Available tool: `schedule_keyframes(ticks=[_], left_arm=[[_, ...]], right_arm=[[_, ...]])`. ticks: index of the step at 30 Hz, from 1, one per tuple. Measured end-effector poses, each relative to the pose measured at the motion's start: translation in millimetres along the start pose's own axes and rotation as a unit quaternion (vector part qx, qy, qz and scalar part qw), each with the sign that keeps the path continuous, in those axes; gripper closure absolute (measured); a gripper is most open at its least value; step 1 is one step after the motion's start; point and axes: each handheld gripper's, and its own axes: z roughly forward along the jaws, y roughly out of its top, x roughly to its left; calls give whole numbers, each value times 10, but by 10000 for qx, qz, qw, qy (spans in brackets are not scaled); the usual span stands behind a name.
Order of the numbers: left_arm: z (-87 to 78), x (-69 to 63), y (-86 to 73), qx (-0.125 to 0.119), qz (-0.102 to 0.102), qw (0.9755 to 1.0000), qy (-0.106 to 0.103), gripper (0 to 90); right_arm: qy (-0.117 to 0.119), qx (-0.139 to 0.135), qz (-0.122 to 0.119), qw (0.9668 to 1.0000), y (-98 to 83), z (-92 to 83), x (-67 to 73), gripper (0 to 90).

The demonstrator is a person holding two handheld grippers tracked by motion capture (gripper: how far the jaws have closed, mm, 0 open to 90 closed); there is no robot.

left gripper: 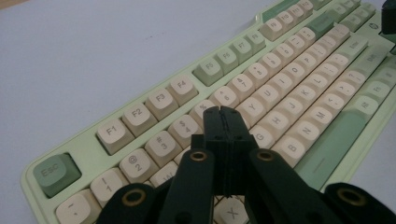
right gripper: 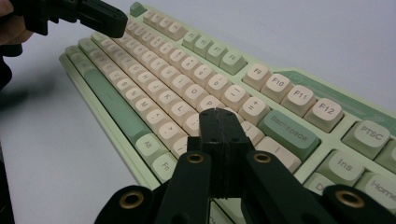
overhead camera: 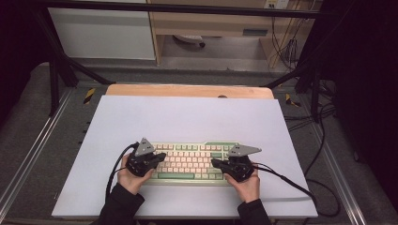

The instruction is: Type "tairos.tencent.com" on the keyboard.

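Since both of my tongs sit over the keyboard (overhead camera: 190, 161), that is the thing in hand: a pale green board with cream keycaps, lying flat on the white sheet (overhead camera: 187, 117) that covers the table, near my edge and roughly centred. I judge it stiff and fairly light, a rigid plastic slab that will not flex; the keycaps are smooth, slightly dished, and give under a push. No real need to grasp it: closed tips work as a poking finger, straight down on one cap. If it had to be shifted, I would take it by the thin side rims of the case, not the keys, which could pop off. My left gripper (overhead camera: 162, 157) has its jaws fully together, nothing between them, tips hovering over the letter rows around the number and T/G keys in the left gripper view (left gripper: 223, 115). My right gripper (overhead camera: 215, 162) is likewise closed and empty, tips over the keys just left of the Backspace key (right gripper: 288, 133) in the right gripper view (right gripper: 219, 116). Both hands come in from the near edge, forearms angled inward, tongs pointing toward each other across the board, tilted down. Whether either tip touches a cap I cannot tell.
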Motion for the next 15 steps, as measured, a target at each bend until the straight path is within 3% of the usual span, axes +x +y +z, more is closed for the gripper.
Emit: schedule_keyframes(ticks=[15], left_arm=[[58, 101, -50, 115, -120, 9998, 134, 900]], right_arm=[[-6, 5, 1, 10000, 1, -2, 2, 900]])
